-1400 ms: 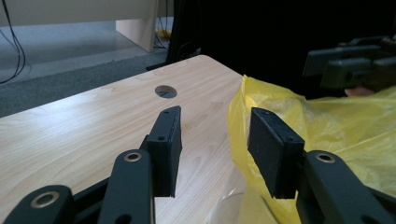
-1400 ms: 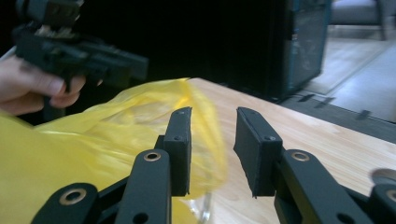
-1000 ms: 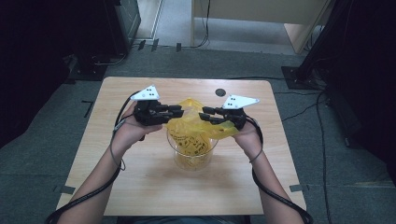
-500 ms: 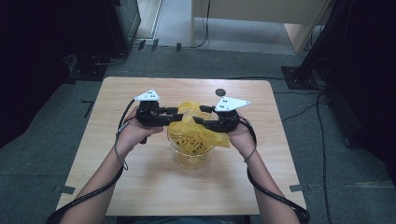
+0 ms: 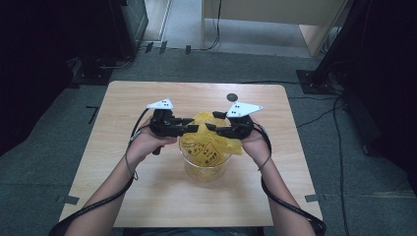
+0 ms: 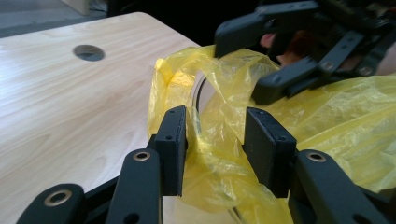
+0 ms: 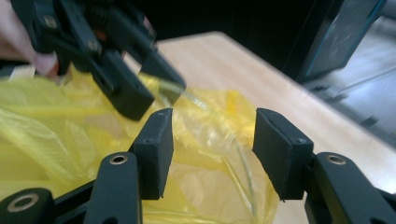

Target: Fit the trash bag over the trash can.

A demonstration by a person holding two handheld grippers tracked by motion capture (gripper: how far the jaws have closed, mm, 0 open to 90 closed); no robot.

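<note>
**Yellow bag draped over the clear container, both grippers parted at its rim**

The yellow plastic bag (image 5: 209, 142) sits in and over the clear container (image 5: 205, 169), which stands near the middle of the wooden table (image 5: 123, 196), a little toward your side. Its film spills over the rim, most at 3 o'clock.

Your left gripper (image 5: 193, 129) meets the bag at 10 o'clock of the container. Its jaws have just been opening; they stand partly apart, with a fold of yellow film and the rim between them, the pads not pressing on it.

Your right gripper (image 5: 212, 127) comes in at 2 o'clock, tips facing the left gripper's, just beside them. Its jaws have also just opened and stand apart over loose film, gripping nothing.

A dark round hole (image 5: 232, 97) lies at 12 o'clock, near the table's far edge.
</note>
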